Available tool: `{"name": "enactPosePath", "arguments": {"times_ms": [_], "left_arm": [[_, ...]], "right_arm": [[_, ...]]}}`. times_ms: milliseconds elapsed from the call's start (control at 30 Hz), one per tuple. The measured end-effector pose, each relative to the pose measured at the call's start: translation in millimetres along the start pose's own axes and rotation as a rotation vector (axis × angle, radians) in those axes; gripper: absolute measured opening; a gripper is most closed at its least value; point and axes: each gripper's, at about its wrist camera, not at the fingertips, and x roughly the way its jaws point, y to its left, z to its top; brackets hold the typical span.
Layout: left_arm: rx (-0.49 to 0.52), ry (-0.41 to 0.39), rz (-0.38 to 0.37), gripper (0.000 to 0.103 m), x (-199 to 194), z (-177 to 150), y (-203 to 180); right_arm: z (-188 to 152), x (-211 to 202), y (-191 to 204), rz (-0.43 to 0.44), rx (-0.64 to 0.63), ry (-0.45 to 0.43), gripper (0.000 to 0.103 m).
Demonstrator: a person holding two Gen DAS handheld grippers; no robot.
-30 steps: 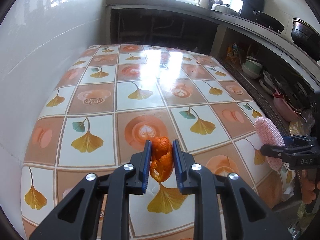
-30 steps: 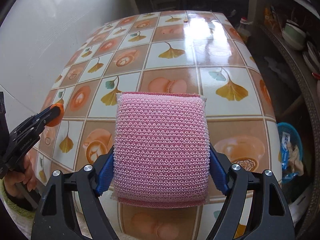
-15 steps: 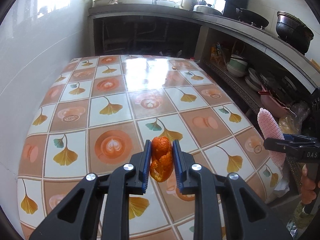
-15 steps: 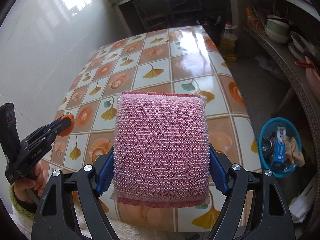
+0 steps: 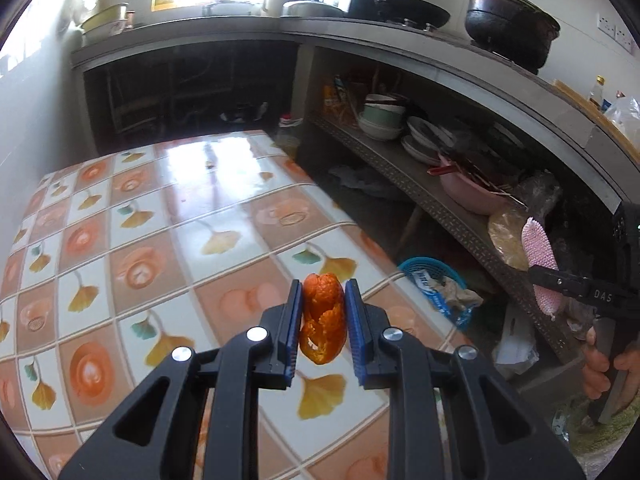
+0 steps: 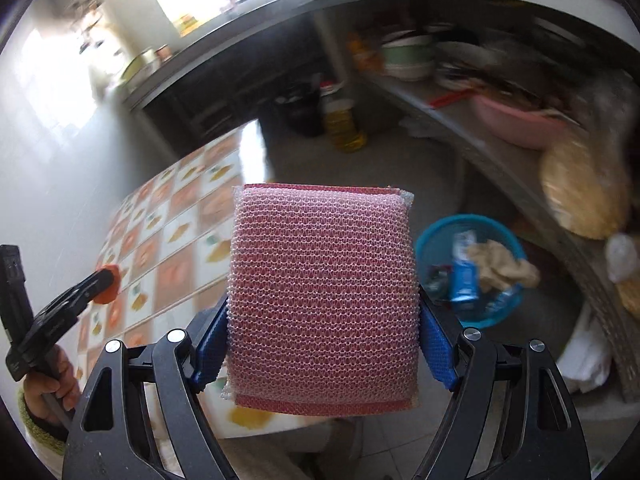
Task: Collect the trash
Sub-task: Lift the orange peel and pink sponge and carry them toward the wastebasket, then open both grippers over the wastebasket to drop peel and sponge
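Closest to me, the left gripper (image 5: 322,316) was pinching a curled piece of orange peel (image 5: 323,317) between its blue pads, holding it in the air above the near edge of the table (image 5: 120,240) with its ginkgo-leaf tiles. The right gripper (image 6: 322,344) was clamped on a pink mesh scouring pad (image 6: 322,292), its jaws pressed against the pad's two sides, and it hung out past the table's edge over the floor.

A little farther on, down on the floor beside the table, stood a blue basket (image 6: 424,240) with a blue wrapper and some crumpled paper in it; from the left side it showed just beyond the table corner (image 5: 420,266). Behind it ran a low shelf (image 5: 452,216) with a pink basin and stacked bowls.

To my eye this was the carrying step: the peel was already picked up and on its way to the basket. The next move looked like swinging the left gripper out over the basket's mouth, lowering a bit, then letting the jaws spread so the peel would drop inside and not on the rim. Whether the pad was headed there too, I could not tell.
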Motion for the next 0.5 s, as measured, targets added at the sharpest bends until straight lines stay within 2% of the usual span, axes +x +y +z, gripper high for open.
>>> {"name": "enactPosePath", "arguments": {"times_ms": [100,233,367,500], "left_arm": [[0.036,0.04,-0.078,0.021,27,19,-30],[0.07,0.132,-0.183,0.021,78,40,-70],[0.097,0.25,-0.247,0.021,138,52,-108],[0.138,0.376,-0.271,0.021,203,59,-145]], "right_arm": [[-5,-4,-55,-0.079,0.116,0.002,0.076],[-23,4,-119,-0.155,0.262,0.037,0.076],[-42,27,-161,-0.181,0.365,0.088,0.076],[-51,60,-191,-0.182,0.436,0.141,0.076]]}}
